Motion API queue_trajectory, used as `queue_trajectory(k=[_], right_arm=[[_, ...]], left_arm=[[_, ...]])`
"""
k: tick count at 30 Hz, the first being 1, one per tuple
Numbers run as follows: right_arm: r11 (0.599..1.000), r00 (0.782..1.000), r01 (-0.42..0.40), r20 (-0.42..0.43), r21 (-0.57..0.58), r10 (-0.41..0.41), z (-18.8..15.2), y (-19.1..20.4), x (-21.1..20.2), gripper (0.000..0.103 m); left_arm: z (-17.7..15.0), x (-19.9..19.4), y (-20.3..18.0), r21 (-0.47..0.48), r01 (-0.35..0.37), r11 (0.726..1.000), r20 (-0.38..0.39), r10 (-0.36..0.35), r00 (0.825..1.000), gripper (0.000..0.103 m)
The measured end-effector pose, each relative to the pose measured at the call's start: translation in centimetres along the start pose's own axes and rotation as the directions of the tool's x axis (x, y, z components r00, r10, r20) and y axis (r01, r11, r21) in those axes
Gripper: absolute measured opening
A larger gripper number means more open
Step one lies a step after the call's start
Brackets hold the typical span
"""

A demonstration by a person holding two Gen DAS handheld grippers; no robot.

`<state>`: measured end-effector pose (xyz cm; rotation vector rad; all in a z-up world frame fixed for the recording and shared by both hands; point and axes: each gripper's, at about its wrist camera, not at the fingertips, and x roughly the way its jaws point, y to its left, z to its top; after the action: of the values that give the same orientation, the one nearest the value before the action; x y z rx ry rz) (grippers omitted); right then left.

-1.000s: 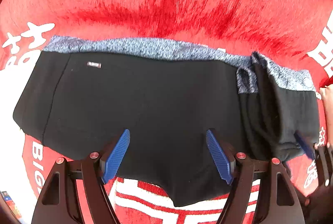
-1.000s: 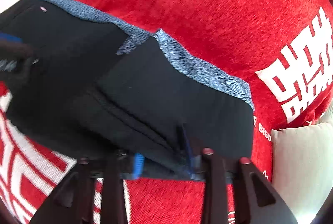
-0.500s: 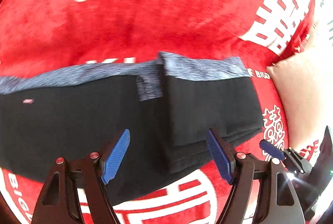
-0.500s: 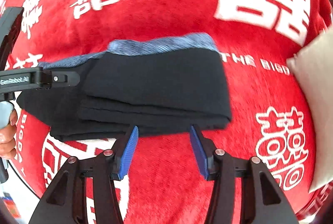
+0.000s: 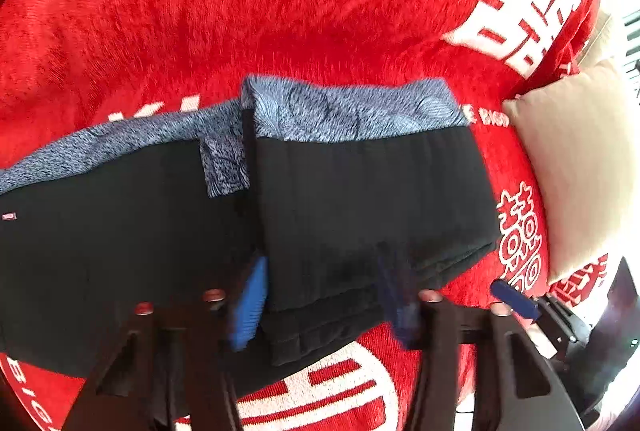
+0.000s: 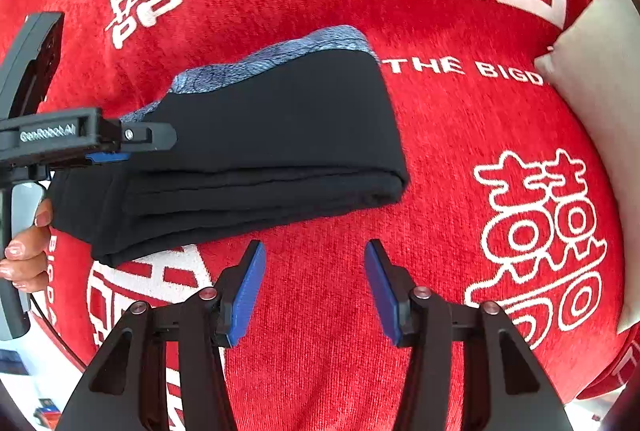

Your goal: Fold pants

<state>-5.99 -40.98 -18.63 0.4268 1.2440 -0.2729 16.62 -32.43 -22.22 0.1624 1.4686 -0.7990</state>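
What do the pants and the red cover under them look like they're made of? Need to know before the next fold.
Pants: soft matte black knit, likely jersey or fleece; the stacked layers bend in thick rounded edges. Its waistband is heathered blue-grey knit. Red cover: plush, fuzzy pile with fine ribbing and white characters, probably chenille or velour, so some drag is likely.

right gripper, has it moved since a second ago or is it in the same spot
Yes. The right gripper was shut on the pants edge; now it is open and pulled back over bare red blanket, short of the folded stack.
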Motion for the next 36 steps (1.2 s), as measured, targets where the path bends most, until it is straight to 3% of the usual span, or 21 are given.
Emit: queue_trajectory(k=[1,2,3,8,13,18,23,27,31,36], right_arm=[[1.0,1.0,0.0,0.001,0.006,0.0,0.0,-0.2,-0.1,0.051],[1.0,1.0,0.0,0.001,0.009,0.0,0.1,-0.4,-0.2,0.05],[1.0,1.0,0.0,0.002,0.012,0.0,0.1,-0.6,-0.3,0.049],[0.999,1.0,0.0,-0.002,0.036,0.0,0.0,-1.5,-0.5,0.043],[0.998,1.0,-0.003,0.001,0.057,0.003,0.2,-2.4,-1.2,0.043],[0.998,1.0,-0.015,-0.006,0.067,0.015,0.2,-2.9,-0.7,0.043],[0.992,0.999,-0.053,0.017,0.118,0.051,0.7,-4.4,-0.4,0.043],[0.981,0.997,-0.073,0.025,0.178,0.069,2.4,-6.0,-0.1,0.043],[0.971,0.996,-0.092,0.033,0.222,0.087,4.3,-7.3,0.4,0.043],[0.943,0.988,-0.151,0.029,0.296,0.149,6.9,-9.5,2.1,0.043]], left_arm=[[0.0,0.2,-0.1,0.002,-0.004,1.0,-0.008,0.004,1.0,0.035],[0.1,0.3,-0.1,0.002,0.001,1.0,-0.017,-0.001,1.0,0.015],[0.1,0.3,0.0,-0.005,0.012,1.0,-0.024,-0.012,1.0,0.009],[-1.0,-2.5,-0.3,0.014,0.082,0.997,0.026,-0.082,0.996,0.005],[-3.1,-2.4,1.0,0.028,0.02,0.999,-0.013,-0.02,1.0,0.005],[-3.4,-0.1,2.2,-0.024,0.028,0.999,-0.013,-0.029,0.999,0.005],[-3.7,-0.3,2.3,-0.033,0.014,0.999,0.007,-0.014,1.0,0.01],[-3.9,-1.7,2.2,-0.034,-0.076,0.997,0.025,0.077,0.997,0.044],[-3.3,-3.7,1.9,-0.054,-0.09,0.994,0.061,0.094,0.994,0.044],[-0.2,-4.0,-0.9,-0.004,-0.068,0.998,0.118,0.068,0.991,0.044]])
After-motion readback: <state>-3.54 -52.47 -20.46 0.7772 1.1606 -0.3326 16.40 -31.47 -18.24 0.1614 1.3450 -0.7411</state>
